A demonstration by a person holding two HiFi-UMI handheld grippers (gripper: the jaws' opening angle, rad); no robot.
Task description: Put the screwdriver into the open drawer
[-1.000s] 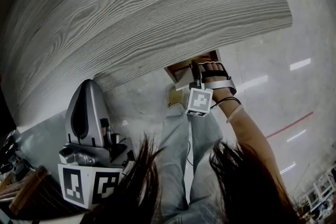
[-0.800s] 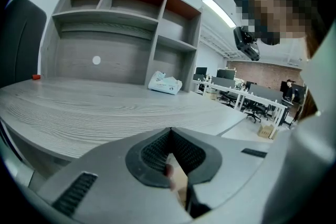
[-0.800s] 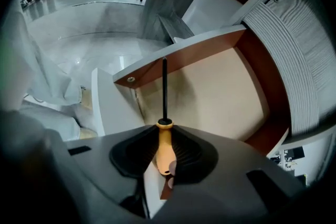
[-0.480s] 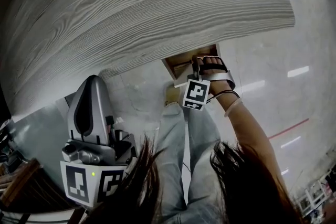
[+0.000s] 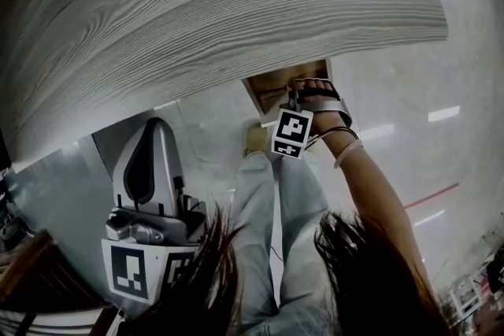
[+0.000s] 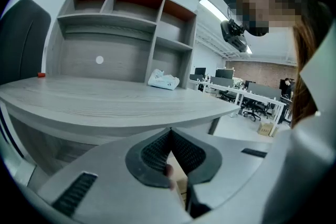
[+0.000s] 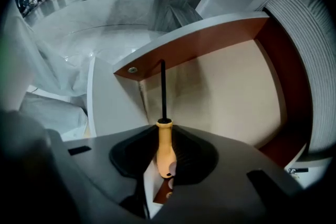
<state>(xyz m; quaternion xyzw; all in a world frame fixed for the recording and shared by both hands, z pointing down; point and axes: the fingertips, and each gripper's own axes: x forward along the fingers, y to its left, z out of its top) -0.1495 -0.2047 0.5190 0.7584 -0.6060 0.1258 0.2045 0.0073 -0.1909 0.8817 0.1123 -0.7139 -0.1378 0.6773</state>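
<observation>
Right tongs (image 7: 164, 140) grip a screwdriver (image 7: 164, 150) only their view shows, over the drawer (image 7: 231, 94); left tongs (image 6: 169, 136) closed.

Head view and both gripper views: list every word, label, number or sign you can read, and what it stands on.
No text can be read in any view.
The black-and-white marker cubes: square patterns only, no letters or digits.
The white packet on the grey wood-grain desk: any print is too blurred to read.
The yellow-handled screwdriver: no print visible.
</observation>
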